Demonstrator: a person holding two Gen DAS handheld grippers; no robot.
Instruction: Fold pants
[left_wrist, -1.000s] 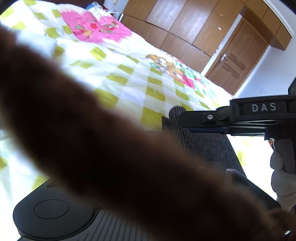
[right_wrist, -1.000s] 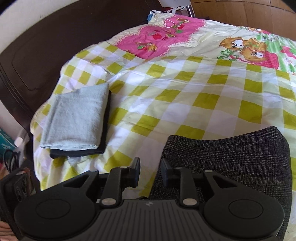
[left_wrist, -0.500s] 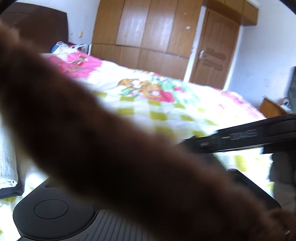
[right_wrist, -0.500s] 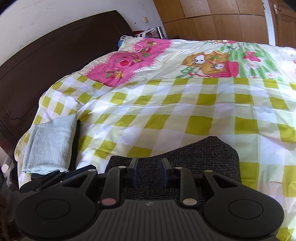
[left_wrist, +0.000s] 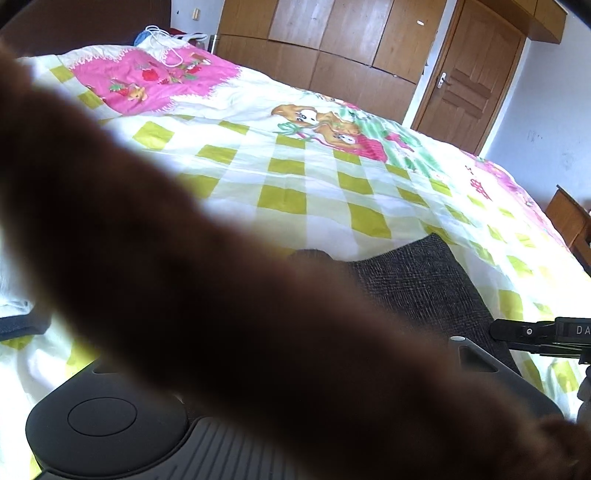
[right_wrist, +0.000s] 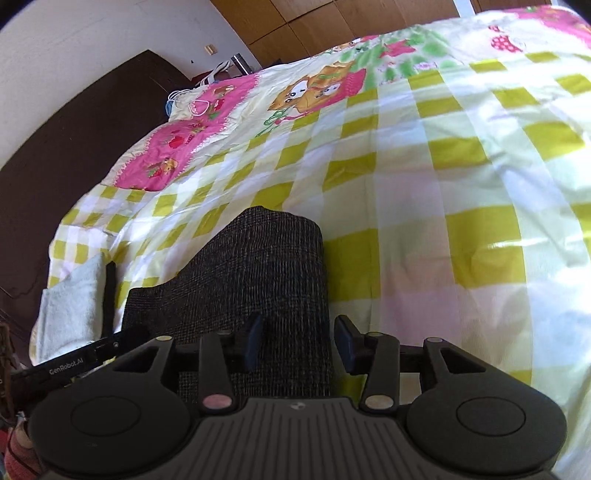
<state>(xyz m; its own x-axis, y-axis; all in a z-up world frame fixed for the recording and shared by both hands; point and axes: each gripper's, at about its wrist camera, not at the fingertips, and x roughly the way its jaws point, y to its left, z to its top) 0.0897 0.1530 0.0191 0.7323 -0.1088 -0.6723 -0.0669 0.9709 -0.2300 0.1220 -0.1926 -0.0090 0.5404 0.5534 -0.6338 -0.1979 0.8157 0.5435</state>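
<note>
Dark tweed pants (right_wrist: 258, 280) folded, long axis toward headboard; right gripper (right_wrist: 299, 341) released; left gripper unclear.

Coarse woven cloth pants (right_wrist: 258, 280)

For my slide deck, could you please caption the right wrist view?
Open right gripper poised over folded dark tweed pants on a yellow-checked bedspread.

Sunlit bedroom — wooden wardrobe (left_wrist: 332, 33), door (left_wrist: 467, 70)
</note>
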